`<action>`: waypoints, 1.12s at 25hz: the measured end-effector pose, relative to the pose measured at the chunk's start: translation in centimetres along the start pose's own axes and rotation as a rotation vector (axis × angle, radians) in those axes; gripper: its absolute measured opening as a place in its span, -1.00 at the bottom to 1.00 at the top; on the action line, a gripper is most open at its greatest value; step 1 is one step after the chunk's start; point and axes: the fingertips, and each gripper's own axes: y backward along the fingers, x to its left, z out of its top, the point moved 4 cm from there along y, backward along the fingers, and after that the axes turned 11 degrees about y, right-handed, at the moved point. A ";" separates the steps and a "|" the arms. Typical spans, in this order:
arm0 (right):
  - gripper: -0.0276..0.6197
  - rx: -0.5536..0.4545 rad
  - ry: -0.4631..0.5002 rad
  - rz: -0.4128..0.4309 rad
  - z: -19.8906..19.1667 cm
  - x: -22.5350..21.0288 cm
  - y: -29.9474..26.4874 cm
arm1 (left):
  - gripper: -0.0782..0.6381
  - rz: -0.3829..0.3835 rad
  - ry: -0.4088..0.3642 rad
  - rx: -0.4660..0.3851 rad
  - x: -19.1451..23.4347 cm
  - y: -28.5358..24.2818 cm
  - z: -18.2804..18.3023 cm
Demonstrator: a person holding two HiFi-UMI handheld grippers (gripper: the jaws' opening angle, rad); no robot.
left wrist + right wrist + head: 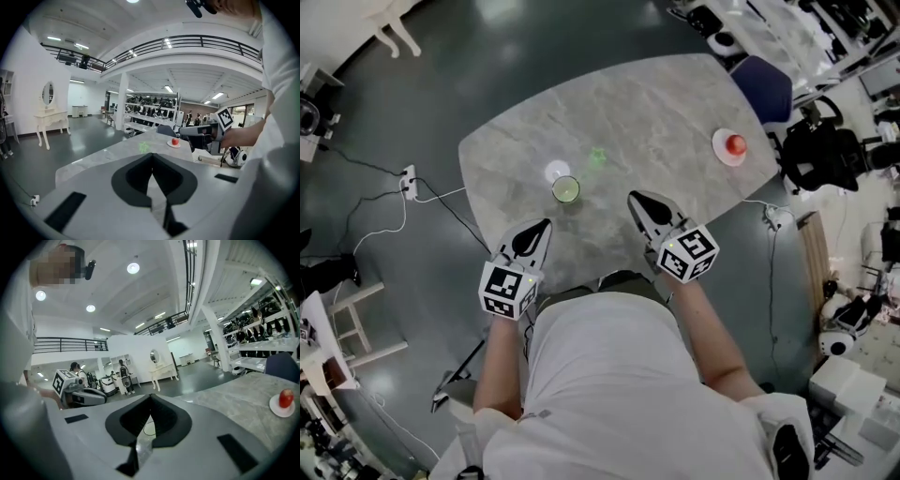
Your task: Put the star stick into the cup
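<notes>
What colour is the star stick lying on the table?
Light green; the star stick shows best in the head view.

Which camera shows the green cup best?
The head view: the green cup stands whole on the table, seen from above. The left gripper view does not show it; the right gripper view shows only a faint ring past its jaws, perhaps the rim.
</notes>
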 end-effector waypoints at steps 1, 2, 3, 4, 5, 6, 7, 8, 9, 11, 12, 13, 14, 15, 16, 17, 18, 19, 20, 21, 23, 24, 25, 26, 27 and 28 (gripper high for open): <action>-0.88 0.005 0.016 -0.007 0.1 0.3 0.5 | -0.78 -0.012 -0.004 0.001 -0.2 -0.3 0.1; -0.88 0.008 0.032 -0.014 0.2 0.5 1.1 | -0.78 -0.025 -0.008 0.001 -0.4 -0.6 0.3; -0.88 0.012 0.045 -0.022 0.2 0.7 1.6 | -0.78 -0.038 -0.012 0.000 -0.6 -0.9 0.4; -0.88 0.014 0.057 -0.029 0.1 1.0 2.0 | -0.78 -0.052 -0.017 -0.001 -0.8 -1.2 0.4; -0.88 0.016 0.067 -0.035 0.1 1.2 2.5 | -0.78 -0.066 -0.023 -0.002 -1.1 -1.5 0.5; -0.88 0.016 0.075 -0.042 0.1 1.5 2.9 | -0.78 -0.080 -0.029 -0.002 -1.3 -1.8 0.5; -0.88 0.015 0.081 -0.048 0.0 1.7 3.3 | -0.78 -0.094 -0.034 -0.002 -1.5 -2.1 0.5; -0.88 0.013 0.086 -0.054 0.0 2.0 3.6 | -0.78 -0.107 -0.039 -0.001 -1.8 -2.3 0.6; -0.88 0.011 0.092 -0.060 0.1 2.2 4.0 | -0.78 -0.119 -0.044 -0.001 -2.0 -2.6 0.7; -0.88 0.010 0.110 -0.071 0.3 2.8 4.6 | -0.78 -0.144 -0.055 -0.001 -2.3 -3.0 1.0; -0.88 0.010 0.119 -0.076 0.3 3.1 4.9 | -0.78 -0.157 -0.059 -0.001 -2.5 -3.2 1.1; -0.88 0.010 0.127 -0.082 0.3 3.4 5.1 | -0.78 -0.169 -0.064 -0.001 -2.7 -3.3 1.2; -0.88 0.010 0.130 -0.087 0.3 3.8 5.4 | -0.78 -0.181 -0.070 -0.001 -2.9 -3.4 1.2; -0.88 0.010 0.131 -0.093 0.2 4.1 5.7 | -0.78 -0.194 -0.076 0.001 -3.1 -3.6 1.1; -0.88 0.010 0.131 -0.099 0.1 4.3 6.0 | -0.78 -0.205 -0.083 0.002 -3.4 -3.7 1.1; -0.88 0.010 0.131 -0.104 0.1 4.6 6.2 | -0.78 -0.216 -0.089 0.004 -3.6 -3.8 1.1; -0.88 0.011 0.132 -0.108 0.0 4.8 6.4 | -0.78 -0.226 -0.096 0.006 -3.8 -3.9 1.1; -0.88 0.010 0.133 -0.112 0.0 5.0 6.5 | -0.78 -0.235 -0.101 0.009 -4.0 -3.9 1.1; -0.88 0.010 0.134 -0.119 0.0 5.1 6.6 | -0.78 -0.243 -0.107 0.012 -4.2 -4.0 1.1; -0.88 0.010 0.135 -0.128 -0.1 5.3 6.8 | -0.78 -0.249 -0.112 0.016 -4.3 -4.0 1.0; -0.88 0.006 0.138 -0.150 -0.2 5.5 7.1 | -0.78 -0.259 -0.120 0.021 -4.6 -4.0 0.9; -0.88 0.002 0.139 -0.160 -0.3 5.5 7.3 | -0.78 -0.263 -0.121 0.022 -4.6 -3.9 0.9; -0.88 0.000 0.140 -0.167 -0.3 5.6 7.4 | -0.78 -0.266 -0.121 0.022 -4.7 -3.9 0.8; -0.88 0.000 0.143 -0.172 -0.3 5.6 7.4 | -0.78 -0.268 -0.121 0.023 -4.7 -3.9 0.8; -0.88 0.002 0.147 -0.176 -0.4 5.6 7.5 | -0.78 -0.269 -0.121 0.023 -4.7 -3.8 0.7; -0.88 0.004 0.149 -0.179 -0.4 5.7 7.5 | -0.78 -0.271 -0.121 0.023 -4.7 -3.8 0.7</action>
